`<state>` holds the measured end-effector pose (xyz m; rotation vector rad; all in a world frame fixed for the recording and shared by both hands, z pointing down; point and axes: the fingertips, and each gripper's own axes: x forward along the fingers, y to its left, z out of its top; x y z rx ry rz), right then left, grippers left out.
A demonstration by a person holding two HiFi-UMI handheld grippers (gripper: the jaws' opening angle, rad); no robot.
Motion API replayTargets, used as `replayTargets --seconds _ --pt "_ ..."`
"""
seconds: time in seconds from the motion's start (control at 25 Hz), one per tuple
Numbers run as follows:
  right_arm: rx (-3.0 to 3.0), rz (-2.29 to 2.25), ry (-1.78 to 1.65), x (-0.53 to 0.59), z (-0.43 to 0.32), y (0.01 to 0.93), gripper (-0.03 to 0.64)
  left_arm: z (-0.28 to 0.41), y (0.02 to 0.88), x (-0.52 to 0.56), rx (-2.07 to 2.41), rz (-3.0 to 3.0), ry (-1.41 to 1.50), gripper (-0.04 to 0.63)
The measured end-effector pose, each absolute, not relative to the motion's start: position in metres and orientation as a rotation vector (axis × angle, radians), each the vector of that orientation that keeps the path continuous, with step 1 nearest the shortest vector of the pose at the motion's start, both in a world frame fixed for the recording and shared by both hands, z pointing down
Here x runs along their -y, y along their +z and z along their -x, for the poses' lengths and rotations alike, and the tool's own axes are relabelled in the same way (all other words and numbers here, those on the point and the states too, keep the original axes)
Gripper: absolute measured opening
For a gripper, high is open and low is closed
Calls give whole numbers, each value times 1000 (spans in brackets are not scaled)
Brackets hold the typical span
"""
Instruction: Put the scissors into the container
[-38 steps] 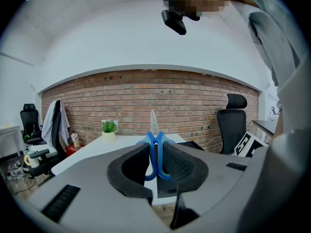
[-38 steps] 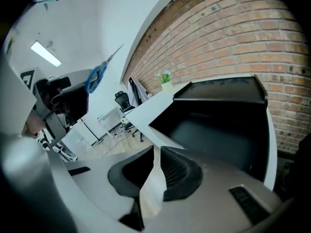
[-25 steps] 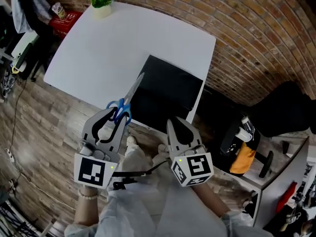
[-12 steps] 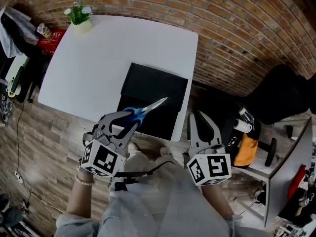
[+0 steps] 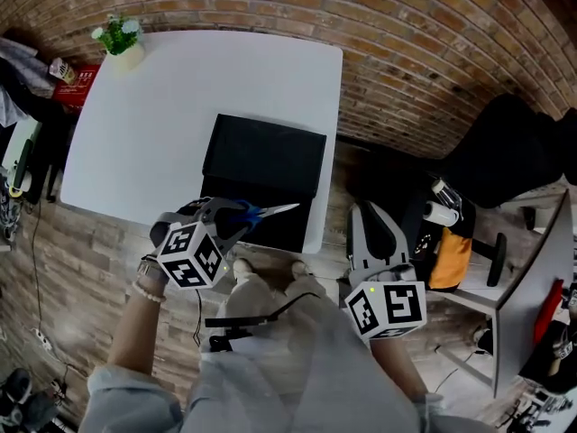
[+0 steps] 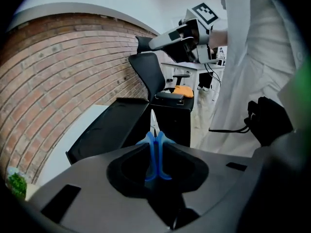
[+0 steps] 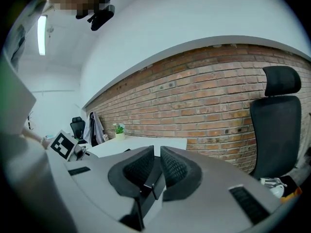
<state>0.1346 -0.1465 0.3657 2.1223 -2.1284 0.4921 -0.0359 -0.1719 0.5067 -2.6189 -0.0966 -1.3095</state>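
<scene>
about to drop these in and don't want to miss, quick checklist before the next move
1. Grip: ok. The left gripper is shut on the blue handles of the scissors.
2. Scissors over the container: not ok. Only the blades reach over its near edge.
3. Container open, nothing inside: ok.
4. Right gripper out of the way: ok. It is shut, empty and off to the side of the table.
5. Height of the scissors above the container: cannot tell.

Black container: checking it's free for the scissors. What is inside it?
Only its dark floor shows in the black container; the scissors and left gripper cover its near edge.
</scene>
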Motion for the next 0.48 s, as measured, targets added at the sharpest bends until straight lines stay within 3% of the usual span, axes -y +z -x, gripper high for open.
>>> replayTargets --seconds 0.48 --pt "2082 -2153 526 134 -151 373 64 14 551 177 254 2591 -1477 101"
